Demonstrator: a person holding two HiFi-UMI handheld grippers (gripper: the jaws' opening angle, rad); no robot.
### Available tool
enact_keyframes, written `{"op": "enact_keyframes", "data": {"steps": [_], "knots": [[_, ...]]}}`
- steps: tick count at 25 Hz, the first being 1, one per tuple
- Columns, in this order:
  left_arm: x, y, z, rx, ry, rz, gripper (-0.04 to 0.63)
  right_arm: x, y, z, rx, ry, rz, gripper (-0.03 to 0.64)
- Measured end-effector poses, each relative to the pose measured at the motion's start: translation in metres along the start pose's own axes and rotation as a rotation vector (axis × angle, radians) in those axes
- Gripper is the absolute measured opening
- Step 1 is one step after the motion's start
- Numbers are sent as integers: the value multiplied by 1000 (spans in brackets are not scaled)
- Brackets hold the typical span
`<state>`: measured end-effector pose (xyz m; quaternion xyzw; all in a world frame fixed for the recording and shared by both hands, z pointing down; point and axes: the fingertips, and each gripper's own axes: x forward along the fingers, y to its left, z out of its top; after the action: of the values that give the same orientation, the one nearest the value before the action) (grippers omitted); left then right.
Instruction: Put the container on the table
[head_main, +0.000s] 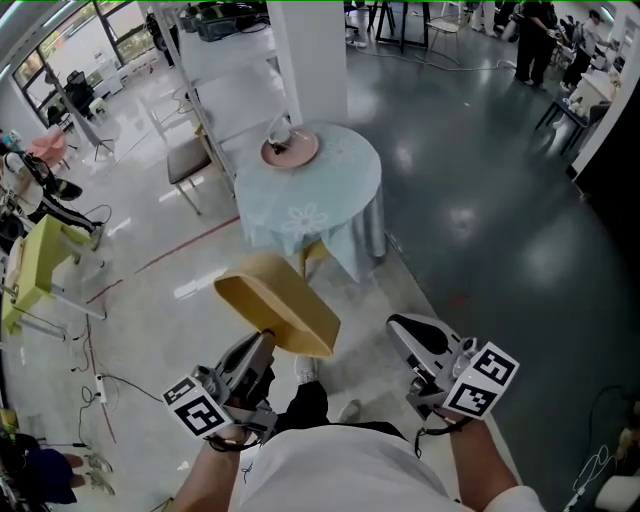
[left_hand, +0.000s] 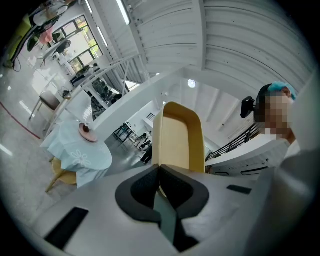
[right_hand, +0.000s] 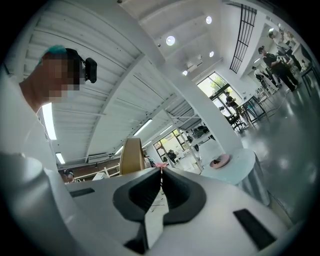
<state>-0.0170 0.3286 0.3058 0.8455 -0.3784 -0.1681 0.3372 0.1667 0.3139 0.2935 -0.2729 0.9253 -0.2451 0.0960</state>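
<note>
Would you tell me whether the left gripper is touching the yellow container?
Touching. In the left gripper view, the left gripper has its jaws closed on the near wall of the yellow container.

No readable text, label, brand or number shows anywhere.

Glossy grey floor (head_main: 480, 200); white pillar (head_main: 310, 60) — windows (head_main: 70, 48) far left.

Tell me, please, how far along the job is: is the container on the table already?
Not yet. Done: the container is picked up, clamped by its edge in the left gripper. In hand: it is carried in the air, some way short of the round table, which bears a pink plate. Left: reach the table, set the container down, release. The right gripper is shut and empty.
</note>
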Motion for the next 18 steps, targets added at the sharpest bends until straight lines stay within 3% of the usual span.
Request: {"op": "enact_keyframes", "data": {"steps": [8, 18], "knots": [[29, 39, 18, -20, 6, -6, 26, 33, -39, 9, 12, 1, -38, 25], [56, 132, 81, -58, 17, 21, 26, 142, -84, 10, 43, 48, -42, 25]]}}
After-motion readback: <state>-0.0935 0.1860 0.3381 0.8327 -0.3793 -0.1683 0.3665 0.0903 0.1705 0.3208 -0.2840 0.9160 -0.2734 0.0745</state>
